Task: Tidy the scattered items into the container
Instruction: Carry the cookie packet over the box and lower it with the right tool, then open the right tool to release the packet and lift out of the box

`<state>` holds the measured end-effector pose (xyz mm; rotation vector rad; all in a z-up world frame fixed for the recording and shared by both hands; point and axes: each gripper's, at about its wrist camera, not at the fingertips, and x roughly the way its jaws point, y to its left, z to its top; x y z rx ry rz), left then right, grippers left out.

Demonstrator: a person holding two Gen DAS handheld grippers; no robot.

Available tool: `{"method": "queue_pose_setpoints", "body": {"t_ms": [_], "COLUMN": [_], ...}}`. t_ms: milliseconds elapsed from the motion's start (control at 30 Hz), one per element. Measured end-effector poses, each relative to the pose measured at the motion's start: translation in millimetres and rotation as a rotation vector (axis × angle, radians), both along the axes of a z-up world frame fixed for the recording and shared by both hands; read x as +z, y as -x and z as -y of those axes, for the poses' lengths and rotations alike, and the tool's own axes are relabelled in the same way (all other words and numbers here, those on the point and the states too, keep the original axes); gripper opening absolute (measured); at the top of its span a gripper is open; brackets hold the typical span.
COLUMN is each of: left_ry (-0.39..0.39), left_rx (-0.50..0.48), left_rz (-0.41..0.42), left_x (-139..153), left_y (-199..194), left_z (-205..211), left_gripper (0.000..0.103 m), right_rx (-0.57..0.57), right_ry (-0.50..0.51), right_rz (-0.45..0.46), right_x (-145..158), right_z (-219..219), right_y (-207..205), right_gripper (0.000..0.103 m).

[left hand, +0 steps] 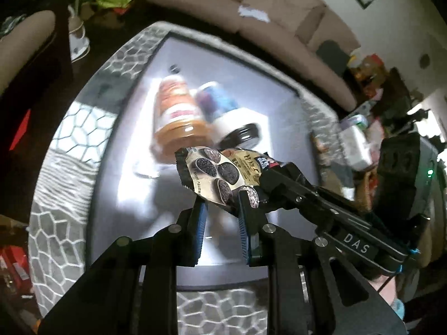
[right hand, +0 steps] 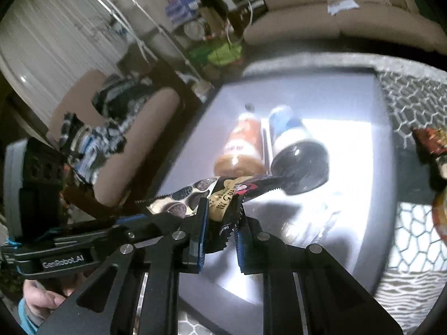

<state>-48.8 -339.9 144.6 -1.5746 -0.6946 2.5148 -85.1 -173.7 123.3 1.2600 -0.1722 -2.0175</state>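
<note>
My left gripper (left hand: 220, 209) stood narrowly apart, its fingers just under the cookie packet (left hand: 220, 173), and I cannot tell if they touched it. My right gripper (right hand: 220, 220) pinched the packet's other end. The packet hung above the grey container (left hand: 279, 128), over an orange bottle (left hand: 178, 117) and a white jar (left hand: 232, 120).

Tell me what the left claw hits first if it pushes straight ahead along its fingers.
Probably the cookie packet, held by the right claw just past the left claw. Beyond it lie the orange bottle and the container floor; depth is unclear.
</note>
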Motion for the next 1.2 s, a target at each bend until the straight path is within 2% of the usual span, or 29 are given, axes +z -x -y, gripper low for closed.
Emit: {"method": "queue_pose_setpoints", "body": {"t_ms": [33, 133, 167, 200, 367, 567, 633, 700, 767, 833, 867, 900, 1000, 1200], "left_ry": [0.023, 0.102, 0.108, 0.110, 0.106, 0.100, 0.094, 0.077, 0.052, 0.025, 0.014, 0.009, 0.012, 0.007], "left_rx": [0.009, 0.013, 0.009, 0.011, 0.014, 0.002, -0.006, -0.023, -0.036, -0.045, -0.053, -0.062, -0.082, -0.141], "left_rz": [0.022, 0.063, 0.063, 0.062, 0.036, 0.020, 0.013, 0.008, 0.006, -0.002, -0.003, -0.004, 0.004, -0.003], "left_x": [-5, -14, -15, -13, -2, 16, 21, 26, 28, 31, 33, 34, 36, 45], "left_y": [1, -1, -2, -5, -11, -12, -13, -12, -11, -11, -10, -9, -7, -2], "left_z": [3, 8, 8, 10, 8, -11, -20, -33, -44, -59, -66, -73, -94, -143], "left_gripper": [0.025, 0.026, 0.027, 0.028, 0.035, 0.036, 0.041, 0.051, 0.081, 0.099, 0.103, 0.103, 0.103, 0.103], "right_rx": [-0.001, 0.025, 0.027, 0.027, -0.005, -0.020, -0.027, -0.041, -0.056, -0.070, -0.084, -0.098, -0.135, -0.259], "right_ry": [-0.043, -0.236, -0.269, -0.278, -0.239, -0.209, -0.191, -0.173, -0.162, -0.150, -0.145, -0.136, -0.106, -0.102], "right_rz": [0.001, 0.003, -0.008, -0.028, -0.049, -0.086, -0.101, -0.116, -0.117, -0.110, -0.109, -0.107, -0.105, -0.112], "right_x": [-6, -26, -27, -26, -12, 18, 29, 39, 45, 49, 52, 54, 61, 71], "right_z": [5, 19, 18, 16, -6, -23, -31, -45, -58, -73, -83, -93, -124, -201], "right_y": [1, 1, 0, -3, -2, -9, -13, -16, -18, -19, -19, -19, -20, -15], "right_gripper": [0.017, 0.023, 0.032, 0.036, 0.039, 0.039, 0.043, 0.055, 0.058, 0.059, 0.064, 0.076, 0.103, 0.103]}}
